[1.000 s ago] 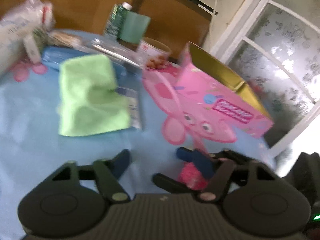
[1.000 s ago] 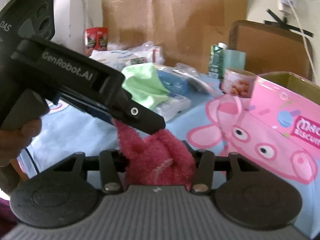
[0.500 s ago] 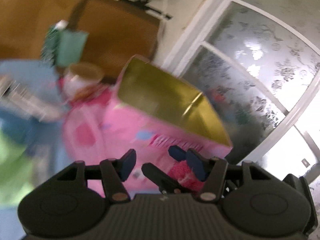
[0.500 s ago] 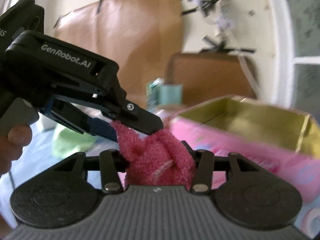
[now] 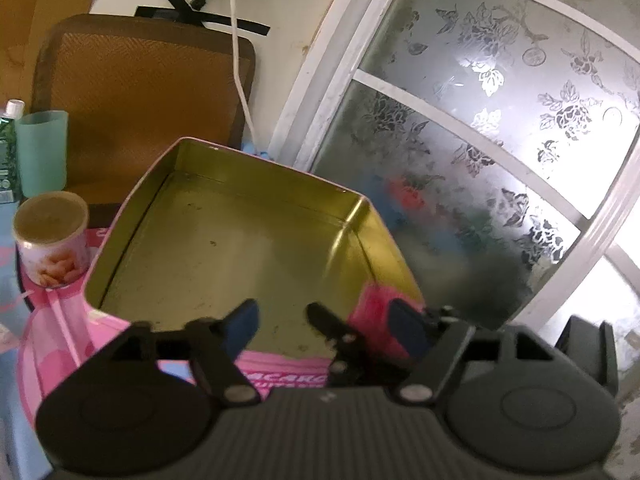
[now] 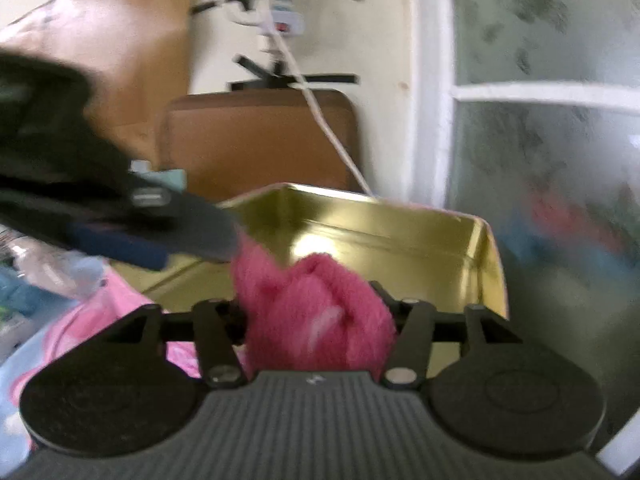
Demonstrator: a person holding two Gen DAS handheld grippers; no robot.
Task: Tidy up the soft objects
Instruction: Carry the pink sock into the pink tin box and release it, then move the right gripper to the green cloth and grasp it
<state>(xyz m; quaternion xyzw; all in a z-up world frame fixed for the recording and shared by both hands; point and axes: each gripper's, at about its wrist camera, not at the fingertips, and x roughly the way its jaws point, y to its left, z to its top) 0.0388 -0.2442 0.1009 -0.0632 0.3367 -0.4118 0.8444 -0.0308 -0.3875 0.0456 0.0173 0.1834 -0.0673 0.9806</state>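
Observation:
A fluffy pink cloth (image 6: 320,316) is bunched between the fingers of my right gripper (image 6: 316,312), which is shut on it over the near edge of the open pink tin (image 6: 384,216) with a gold inside. My left gripper (image 5: 324,320) is open and hovers over the tin's (image 5: 224,240) near right corner. One of its blue pads (image 5: 404,324) touches the pink cloth (image 5: 372,312). In the right wrist view the left gripper's fingers (image 6: 192,232) reach in from the left and meet the cloth's top.
A small snack cup (image 5: 52,236), a teal cup (image 5: 42,152) and a green bottle (image 5: 8,148) stand left of the tin. A brown chair back (image 5: 144,108) is behind it. A frosted window (image 5: 500,140) fills the right. The tablecloth (image 5: 52,340) is pink and blue.
Both grippers have lifted off the table and swung right with the pink cloth, from the green cloth area to above the open tin.

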